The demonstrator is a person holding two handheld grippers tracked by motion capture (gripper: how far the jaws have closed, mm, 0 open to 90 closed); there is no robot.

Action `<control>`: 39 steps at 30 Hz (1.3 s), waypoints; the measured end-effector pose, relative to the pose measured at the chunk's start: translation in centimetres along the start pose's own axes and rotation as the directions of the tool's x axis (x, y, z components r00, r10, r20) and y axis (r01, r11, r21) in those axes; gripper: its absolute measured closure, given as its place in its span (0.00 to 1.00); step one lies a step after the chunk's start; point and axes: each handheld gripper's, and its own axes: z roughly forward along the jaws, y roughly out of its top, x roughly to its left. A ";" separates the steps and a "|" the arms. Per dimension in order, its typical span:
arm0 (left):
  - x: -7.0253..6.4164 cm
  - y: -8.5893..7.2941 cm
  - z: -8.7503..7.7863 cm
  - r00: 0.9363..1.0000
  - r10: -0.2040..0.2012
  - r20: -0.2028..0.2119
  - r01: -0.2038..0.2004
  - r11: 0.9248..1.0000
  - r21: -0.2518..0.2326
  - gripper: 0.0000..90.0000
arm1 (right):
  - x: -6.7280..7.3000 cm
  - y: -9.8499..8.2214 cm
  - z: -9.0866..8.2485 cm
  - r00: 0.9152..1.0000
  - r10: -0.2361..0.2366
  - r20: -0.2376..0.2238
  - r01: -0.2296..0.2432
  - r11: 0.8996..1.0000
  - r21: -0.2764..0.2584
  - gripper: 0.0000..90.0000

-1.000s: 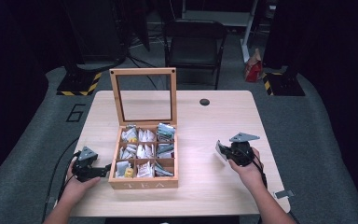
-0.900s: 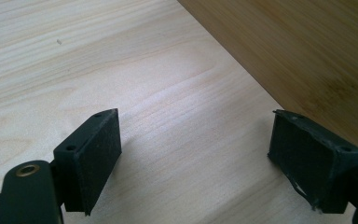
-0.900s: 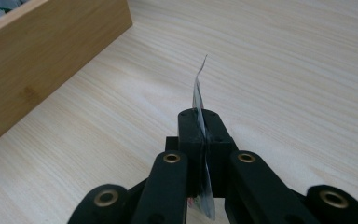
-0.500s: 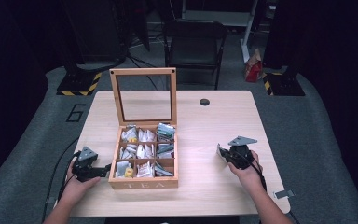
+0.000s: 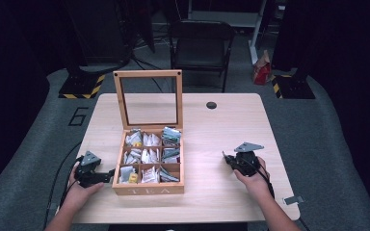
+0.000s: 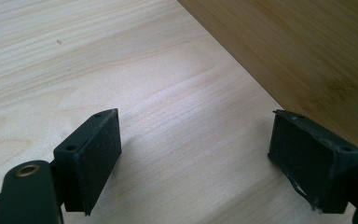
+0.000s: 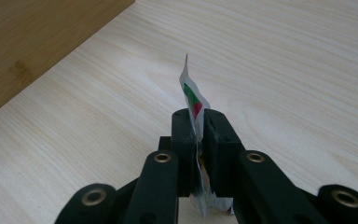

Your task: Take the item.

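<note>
A wooden tea box (image 5: 147,190) stands open on the table, its glass lid (image 5: 147,73) upright and its compartments full of tea sachets. My right gripper (image 5: 227,159) lies low over the table to the right of the box, pointing toward it. In the right gripper view its pads (image 7: 199,116) hold a thin tea sachet (image 7: 191,93) with a red and green print, edge-on and upright. These jaws have just been opening a little, with the sachet still between them. My left gripper (image 5: 107,174) rests at the box's left side, open and with nothing between its pads (image 6: 196,144).
The box's wooden wall shows close by in the left gripper view (image 6: 307,46) and the right gripper view (image 7: 28,42). A round black cable hole (image 5: 211,105) sits at the table's back. A dark chair (image 5: 201,45) stands behind the table.
The right hand has drifted slightly toward the table's front edge. The left hand and the box have not moved.
</note>
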 end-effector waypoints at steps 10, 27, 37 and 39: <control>0.0 0.0 0.0 1.000 0.000 0.000 0.000 1.000 0.000 0.18 | 0.2 -0.2 0.3 0.999 0.015 -0.033 -0.014 1.000 0.017 0.70; 0.0 0.0 0.0 1.000 0.001 0.000 -0.001 1.000 0.001 0.18 | 1.3 0.7 -0.3 0.997 0.022 -0.070 -0.025 0.999 -0.034 0.50; 0.0 0.0 0.0 1.000 0.000 0.000 0.000 1.000 0.001 0.18 | 1.6 1.0 -0.8 0.998 0.011 -0.068 -0.015 0.999 -0.053 0.50; 0.0 0.0 0.0 1.000 0.000 0.000 0.000 1.000 0.000 0.18 | 1.7 1.0 -0.9 0.998 0.016 -0.067 -0.020 0.998 -0.053 0.50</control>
